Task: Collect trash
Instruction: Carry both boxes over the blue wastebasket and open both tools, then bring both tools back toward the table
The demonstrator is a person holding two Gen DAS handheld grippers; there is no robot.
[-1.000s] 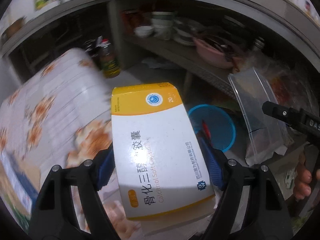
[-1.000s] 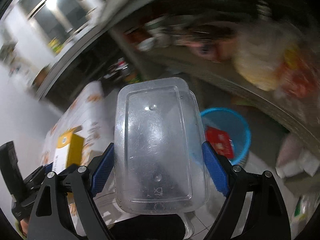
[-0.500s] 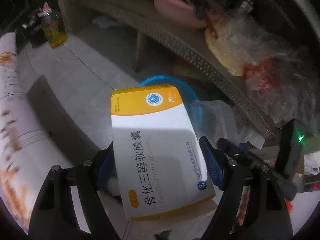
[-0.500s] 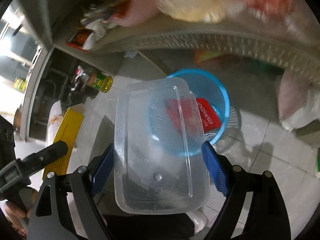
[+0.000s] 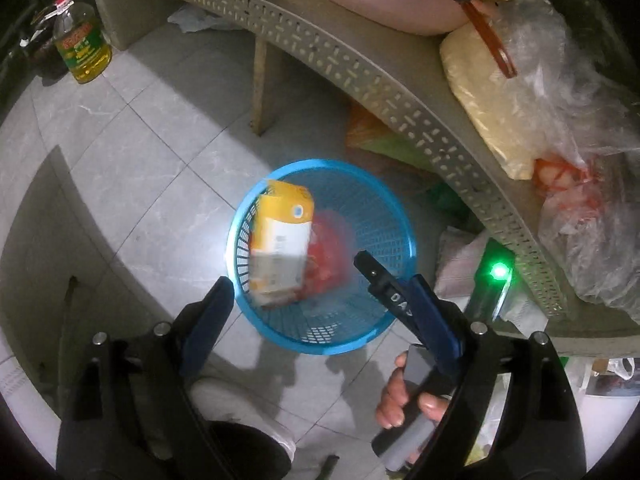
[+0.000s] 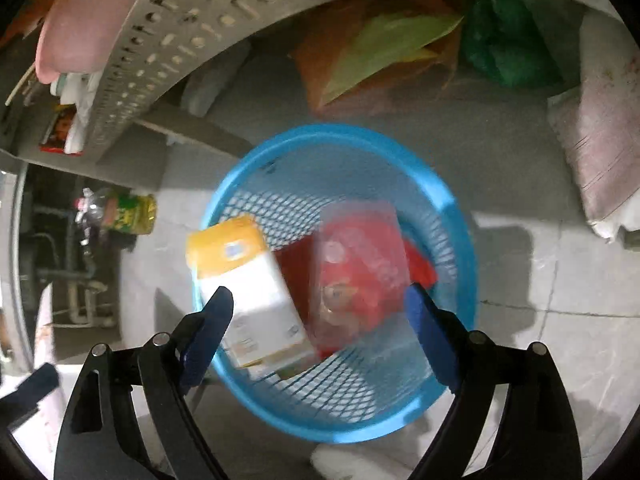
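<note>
Over a blue mesh basket (image 5: 320,340) on a grey tiled floor (image 5: 132,148), beside a perforated grey shelf (image 5: 400,88): left gripper (image 5: 320,292) and right gripper (image 6: 320,312), both pointing steeply down, both with jaws opening and nothing between the blue pads. A second ago, clamped in the left: a yellow-and-white medicine box (image 5: 282,244); in the right: a clear plastic container (image 6: 360,268). Now released, both blurred with motion and inside the basket's rim, box toward the left wall, container lying over a red packet (image 6: 296,264) already in there. Half a second back, basket seen only past the held items; now filling the middle of both views.

Writing: on the box, only a round blue emblem on the yellow band legible now, the rest smeared; earlier, Chinese characters and "Calcitriol Soft Capsules" plainly readable. On the right gripper's finger in the left wrist view, white letters, seemingly "DAS", partly hidden. On the yellow oil bottle (image 5: 82,54) at the far wall, a red-and-green label, too small to read. Below the right gripper, a hand (image 5: 404,396) around its handle; near it, a green light (image 5: 498,270).
</note>
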